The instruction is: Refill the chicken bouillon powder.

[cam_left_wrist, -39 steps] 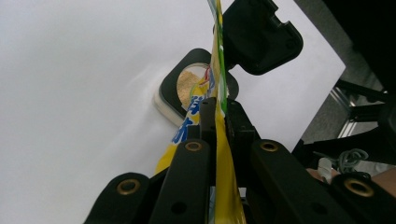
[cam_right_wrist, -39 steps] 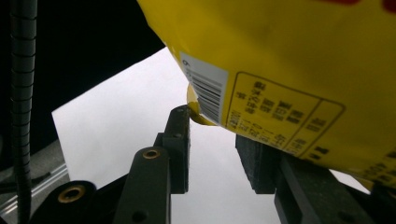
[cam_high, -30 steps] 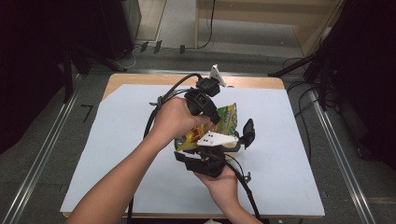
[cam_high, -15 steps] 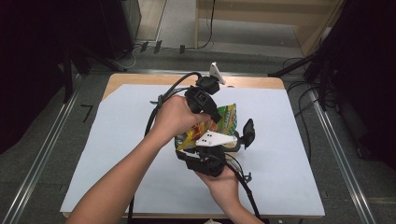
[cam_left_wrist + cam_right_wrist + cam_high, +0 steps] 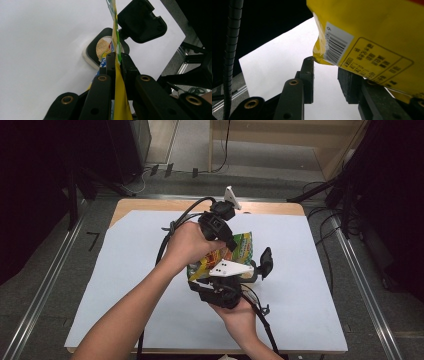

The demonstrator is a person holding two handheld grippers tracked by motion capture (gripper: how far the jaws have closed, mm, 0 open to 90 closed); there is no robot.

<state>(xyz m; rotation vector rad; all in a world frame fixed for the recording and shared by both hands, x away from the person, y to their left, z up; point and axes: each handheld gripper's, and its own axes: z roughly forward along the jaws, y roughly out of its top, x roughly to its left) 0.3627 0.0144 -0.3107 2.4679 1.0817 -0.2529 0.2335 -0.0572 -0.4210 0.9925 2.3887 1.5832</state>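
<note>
Two grippers meet over the middle of the white sheet [image 5: 125, 285] that covers the table, and every place here is given from the yellow snack packet [image 5: 239, 248] held between them. Nearest the person, the right gripper [image 5: 220, 287] sits just on the near side of the packet, gripped from below by a hand [image 5: 240, 317], with its grey three-cornered plate lying across the packet's lower part in the high view. In the right gripper view its jaws stand apart with a clear gap of white sheet between them; the packet's barcode corner [image 5: 332, 47] hangs just above and beyond the tips, and whether it brushes the right-hand pad cannot be told. Above the packet, the left gripper [image 5: 115, 60] comes down from the far-left side, wrapped by the other hand [image 5: 187, 245]; its jaws are closed tight on the packet's thin edge, which runs up between them in the left gripper view. Below and beyond the packet in that same view stands a small round container [image 5: 103, 47] of tan crumbs, its black flip lid [image 5: 141, 21] open; in the high view the lid stands just to the packet's right.
</note>
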